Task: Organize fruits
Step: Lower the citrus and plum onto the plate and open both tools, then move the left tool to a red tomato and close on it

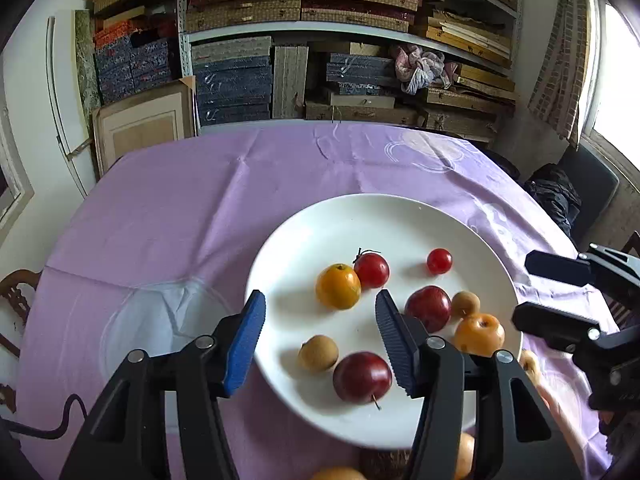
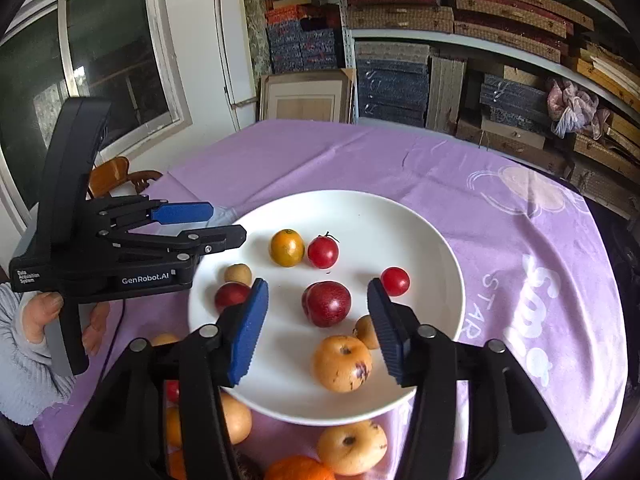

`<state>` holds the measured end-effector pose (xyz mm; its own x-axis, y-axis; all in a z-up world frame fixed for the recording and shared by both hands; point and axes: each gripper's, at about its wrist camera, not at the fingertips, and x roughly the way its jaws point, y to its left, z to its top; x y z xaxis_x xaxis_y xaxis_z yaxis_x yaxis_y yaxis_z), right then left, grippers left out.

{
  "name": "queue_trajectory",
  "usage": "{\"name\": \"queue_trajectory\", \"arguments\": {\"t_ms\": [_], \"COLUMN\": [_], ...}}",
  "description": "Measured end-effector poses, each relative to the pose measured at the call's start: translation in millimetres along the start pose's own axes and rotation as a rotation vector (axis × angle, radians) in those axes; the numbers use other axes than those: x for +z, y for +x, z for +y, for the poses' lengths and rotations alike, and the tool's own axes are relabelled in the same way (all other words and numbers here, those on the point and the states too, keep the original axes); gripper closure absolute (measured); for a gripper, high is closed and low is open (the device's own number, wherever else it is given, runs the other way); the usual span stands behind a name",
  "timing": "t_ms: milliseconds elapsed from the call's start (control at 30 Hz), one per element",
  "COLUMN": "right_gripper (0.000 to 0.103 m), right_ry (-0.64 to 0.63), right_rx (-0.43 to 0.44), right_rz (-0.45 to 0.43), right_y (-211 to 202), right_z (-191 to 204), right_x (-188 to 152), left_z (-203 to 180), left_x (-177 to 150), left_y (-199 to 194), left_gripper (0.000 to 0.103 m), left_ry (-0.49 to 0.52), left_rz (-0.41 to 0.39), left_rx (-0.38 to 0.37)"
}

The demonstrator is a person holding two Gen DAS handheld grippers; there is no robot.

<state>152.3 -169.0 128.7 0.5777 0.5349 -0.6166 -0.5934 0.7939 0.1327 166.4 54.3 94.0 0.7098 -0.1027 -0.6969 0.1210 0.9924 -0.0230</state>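
Observation:
A white plate (image 1: pixel 400 216) (image 2: pixel 400 216) on the purple cloth holds an orange citrus (image 1: pixel 338 286) (image 2: pixel 287 248), a red tomato (image 1: pixel 371 270) (image 2: pixel 323 252), a cherry tomato (image 2: pixel 395 281), two dark red plums (image 1: pixel 362 376) (image 2: pixel 326 304), brown longans (image 1: pixel 318 354) and a yellow fruit (image 2: pixel 342 364). My left gripper (image 1: pixel 320 304) (image 2: pixel 226 225) hovers open over the plate's left part, nothing pressed. My right gripper (image 2: pixel 317 292) (image 1: pixel 524 288) stands open over the near side, the plum showing between its fingers but apart from the pads.
More yellow and orange fruits (image 2: pixel 352 448) lie on the cloth at the plate's near edge. A clear glass dish (image 1: pixel 160 320) sits left of the plate. A hand in a grey sleeve (image 2: pixel 36 320) holds the left gripper. Shelves of boxes (image 1: pixel 320 60) stand behind the table.

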Motion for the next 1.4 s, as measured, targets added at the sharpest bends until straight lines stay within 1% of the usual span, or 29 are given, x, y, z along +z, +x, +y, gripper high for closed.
{"name": "queue_trajectory", "arguments": {"t_ms": [33,100,200,267,300,333,400,433,500,600,767,900,1033,1167,1333,1400], "right_gripper": [0.042,0.038,0.026,0.010,0.006,0.005,0.004,0.004,0.004,0.004,0.004,0.004,0.004,0.004,0.004,0.004], "right_ry": [-0.003,-0.015,-0.021,-0.015,-0.012,-0.011,-0.006,-0.002,0.007,0.050,0.215,0.254,0.256,0.258,0.275,0.280], "right_rx": [0.000,-0.002,0.006,0.006,-0.001,-0.004,-0.010,-0.022,-0.052,-0.089,-0.051,-0.038,-0.030,-0.022,-0.014,-0.016], "right_rz": [-0.013,-0.042,-0.072,-0.100,-0.117,-0.134,-0.174,-0.195,-0.223,-0.203,-0.174,-0.166,-0.148,-0.127,-0.115,-0.108], "right_y": [-12,-37,-67,-83,-91,-96,-106,-109,-113,-109,-106,-106,-103,-98,-95,-94], "right_z": [4,13,24,30,34,37,40,40,39,24,-9,-17,-16,-14,-16,-17], "right_x": [-3,-15,-38,-56,-66,-76,-96,-105,-120,-128,-134,-134,-135,-132,-132,-133], "left_z": [-1,-6,-16,-24,-30,-35,-47,-54,-68,-92,-112,-114,-107,-94,-78,-68], "left_x": [-6,-21,-51,-74,-89,-98,-121,-132,-149,-168,-183,-188,-185,-182,-181,-182], "left_y": [-12,-35,-66,-81,-90,-94,-105,-109,-112,-109,-93,-76,-64,-54,-51,-51], "left_gripper": [0.039,0.034,0.024,0.019,0.016,0.014,0.010,0.007,0.004,0.004,0.004,0.004,0.004,0.004,0.004,0.004], "left_ry": [0.006,0.023,0.046,0.055,0.062,0.069,0.089,0.101,0.129,0.188,0.234,0.240,0.198,0.131,0.054,0.018], "left_rz": [-0.012,-0.029,-0.053,-0.062,-0.064,-0.066,-0.077,-0.080,-0.081,-0.064,-0.046,0.009,0.056,0.103,0.130,0.138], "left_rx": [0.003,0.006,0.008,0.000,-0.010,-0.018,-0.027,-0.028,-0.025,-0.009,-0.016,-0.027,-0.040,-0.021,0.015,0.012]}}
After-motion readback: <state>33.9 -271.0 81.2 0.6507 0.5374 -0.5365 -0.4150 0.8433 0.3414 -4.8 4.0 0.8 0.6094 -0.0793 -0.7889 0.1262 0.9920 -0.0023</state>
